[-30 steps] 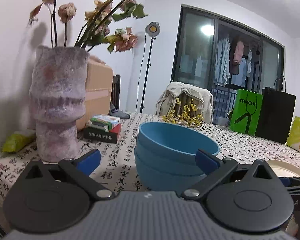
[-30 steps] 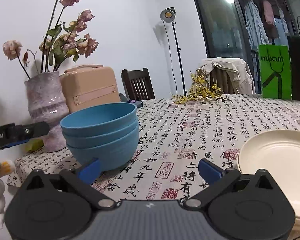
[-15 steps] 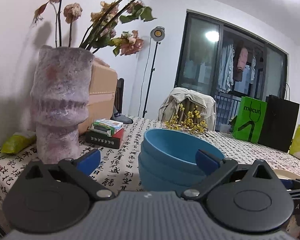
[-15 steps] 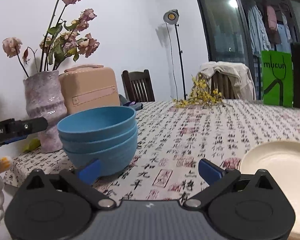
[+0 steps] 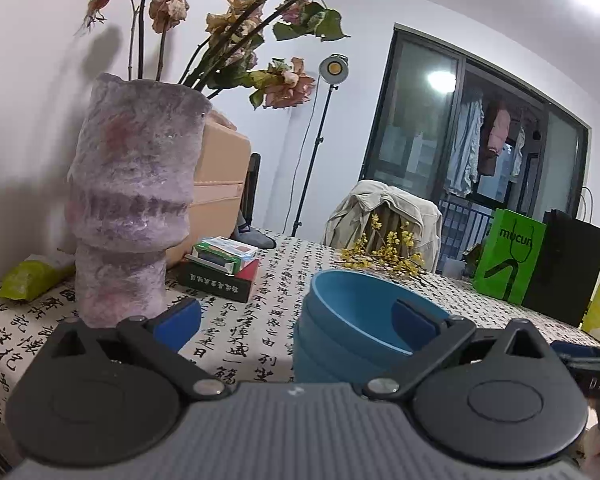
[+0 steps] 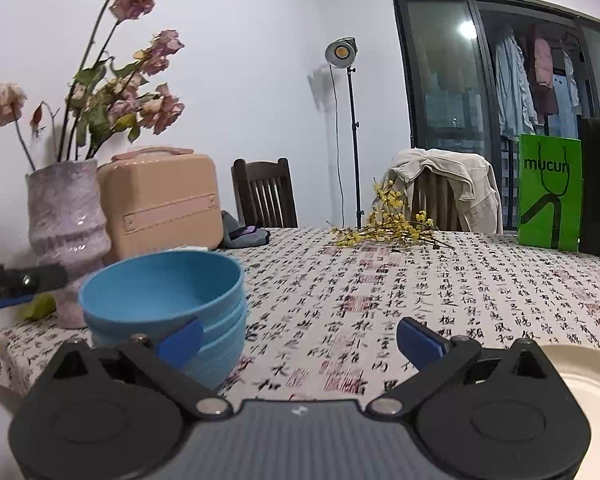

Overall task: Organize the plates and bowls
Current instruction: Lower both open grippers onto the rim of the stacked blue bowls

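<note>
A stack of three blue bowls [image 5: 352,316] stands on the table with the calligraphy-print cloth [image 5: 256,320], just ahead of my left gripper [image 5: 296,320]. That gripper is open and empty, and its right finger overlaps the stack's rim. In the right wrist view the same bowls [image 6: 160,292] sit at the left, behind the left finger of my right gripper [image 6: 300,340], which is also open and empty. A cream plate [image 6: 588,376] lies at the lower right, partly hidden by the gripper body. The left gripper's tip [image 6: 24,282] shows at the far left edge.
A tall mauve vase [image 5: 132,208] of dried roses stands left of the bowls, with a tan case [image 6: 160,200] behind it and a box and books [image 5: 224,268] nearby. Yellow flower sprigs [image 6: 384,232], a green bag [image 6: 550,192] and a black bag [image 5: 564,268] line the far side.
Both views have drawn back and tilted up a little. The bowls now sit further right in the left view and closer to the right gripper's left finger. The plate has slid toward the lower right.
</note>
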`<move>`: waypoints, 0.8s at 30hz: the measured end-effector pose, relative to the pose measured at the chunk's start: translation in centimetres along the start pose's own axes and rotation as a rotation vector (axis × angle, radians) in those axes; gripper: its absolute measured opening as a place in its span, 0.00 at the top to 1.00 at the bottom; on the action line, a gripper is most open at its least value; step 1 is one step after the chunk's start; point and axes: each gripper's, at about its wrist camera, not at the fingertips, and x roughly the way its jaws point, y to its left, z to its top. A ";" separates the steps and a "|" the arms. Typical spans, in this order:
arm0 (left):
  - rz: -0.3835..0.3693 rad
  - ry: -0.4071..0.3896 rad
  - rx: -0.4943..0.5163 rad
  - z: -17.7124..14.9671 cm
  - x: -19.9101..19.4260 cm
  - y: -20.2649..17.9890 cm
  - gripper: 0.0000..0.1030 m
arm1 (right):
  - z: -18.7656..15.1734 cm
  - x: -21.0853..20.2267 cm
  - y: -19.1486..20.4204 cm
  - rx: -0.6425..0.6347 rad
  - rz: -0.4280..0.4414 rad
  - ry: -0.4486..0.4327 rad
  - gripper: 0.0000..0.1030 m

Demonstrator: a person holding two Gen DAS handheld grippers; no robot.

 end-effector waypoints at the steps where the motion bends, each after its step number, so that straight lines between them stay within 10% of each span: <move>1: 0.008 0.001 0.003 0.1 0.1 0.0 0.00 | 0.2 0.2 -0.1 0.001 0.000 0.000 0.00; 24: 0.010 0.056 0.062 6.1 4.1 -0.9 0.00 | 8.7 4.4 1.6 -0.057 0.127 0.106 0.00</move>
